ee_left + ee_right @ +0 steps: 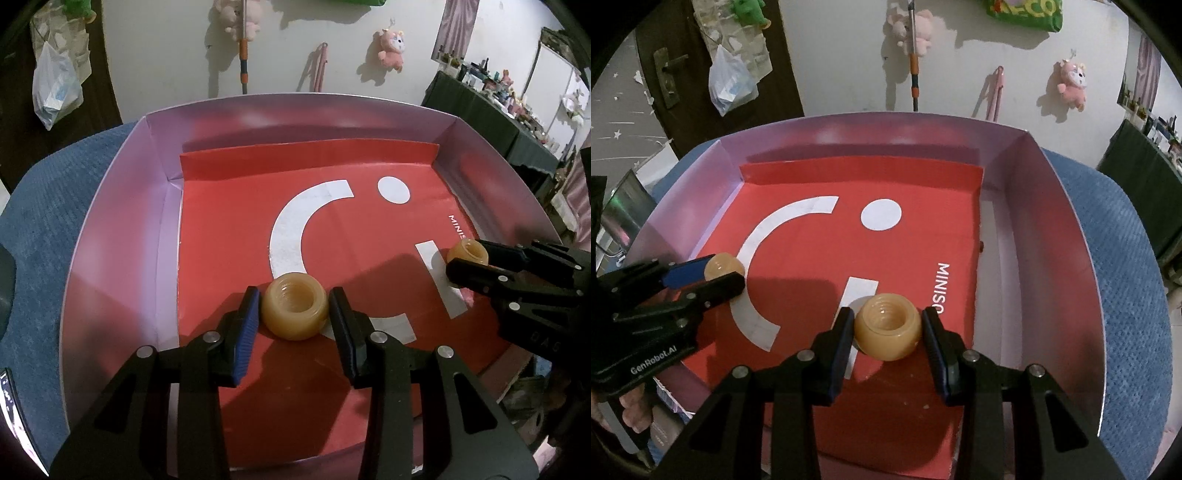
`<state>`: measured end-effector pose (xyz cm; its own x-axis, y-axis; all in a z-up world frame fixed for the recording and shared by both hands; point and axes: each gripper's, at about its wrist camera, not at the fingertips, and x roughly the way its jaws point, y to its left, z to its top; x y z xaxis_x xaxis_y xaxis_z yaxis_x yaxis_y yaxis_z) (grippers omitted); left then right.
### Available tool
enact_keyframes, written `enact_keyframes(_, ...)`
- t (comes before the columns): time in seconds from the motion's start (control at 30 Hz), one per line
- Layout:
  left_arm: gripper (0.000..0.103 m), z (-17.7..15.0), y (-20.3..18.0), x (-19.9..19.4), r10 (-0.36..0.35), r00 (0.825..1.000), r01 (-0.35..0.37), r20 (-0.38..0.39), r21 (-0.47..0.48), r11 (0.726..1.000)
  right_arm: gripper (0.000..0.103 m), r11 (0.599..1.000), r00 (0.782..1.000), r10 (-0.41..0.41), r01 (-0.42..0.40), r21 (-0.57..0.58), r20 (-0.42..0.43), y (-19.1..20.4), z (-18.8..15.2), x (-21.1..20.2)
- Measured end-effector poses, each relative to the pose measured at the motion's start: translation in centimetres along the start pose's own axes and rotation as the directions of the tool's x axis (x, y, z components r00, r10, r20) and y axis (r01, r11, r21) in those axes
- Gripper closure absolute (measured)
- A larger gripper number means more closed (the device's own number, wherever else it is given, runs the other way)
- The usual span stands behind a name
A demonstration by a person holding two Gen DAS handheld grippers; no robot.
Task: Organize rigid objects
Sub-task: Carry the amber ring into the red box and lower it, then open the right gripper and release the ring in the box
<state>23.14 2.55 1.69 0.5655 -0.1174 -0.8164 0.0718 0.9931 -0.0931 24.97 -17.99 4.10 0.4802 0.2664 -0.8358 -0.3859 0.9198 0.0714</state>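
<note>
Two tan threaded plastic nuts sit in one red-lined box (110, 229): the left nut (294, 311) between the released left gripper (293, 314), the right nut (887, 327) between the released right gripper (888, 325).

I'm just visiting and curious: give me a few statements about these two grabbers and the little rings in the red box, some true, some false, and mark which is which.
1. Each gripper has a tan ring between its fingers. True: left gripper around the left ring, right gripper around the right ring.
2. The rings are solid balls. False: each has an open, ribbed hole.
3. Both rings are over the red sheet inside the box. True.
4. The box sits on bare wood. False: a blue cloth is under it.
5. The sheet is plain red. False: it has white shapes and lettering.
</note>
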Motion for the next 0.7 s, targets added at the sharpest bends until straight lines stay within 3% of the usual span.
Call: enact_keyframes(0.7, 0.064, 0.18, 0.27, -0.14, 0.011, 1.000, -0.011, 0.008, -0.004, 1.000, 0.062, 1.000, 1.000, 0.012, -0.012, -0.003, 0.003, -0.05, 0.12, -0.13)
